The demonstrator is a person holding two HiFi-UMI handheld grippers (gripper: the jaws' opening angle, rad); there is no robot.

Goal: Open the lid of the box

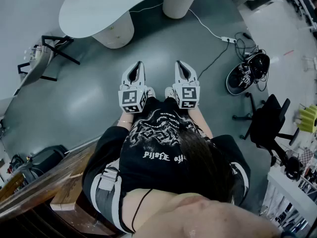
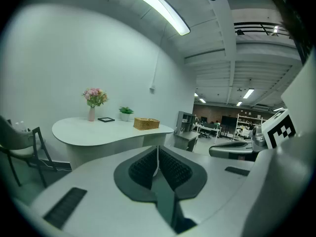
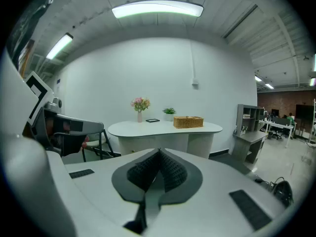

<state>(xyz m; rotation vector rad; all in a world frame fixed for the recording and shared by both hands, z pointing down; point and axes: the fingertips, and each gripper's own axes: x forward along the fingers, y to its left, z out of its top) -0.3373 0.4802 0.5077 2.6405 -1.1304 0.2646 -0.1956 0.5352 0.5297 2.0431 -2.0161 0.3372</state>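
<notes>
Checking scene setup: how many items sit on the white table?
4, left to right in the right gripper view: flower vase, black frame, potted plant, wicker box. Something small behind them could be hidden.

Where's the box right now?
The wicker box sits on the curved white table ahead, toward its right end in the right gripper view, just right of the small potted plant.
</notes>
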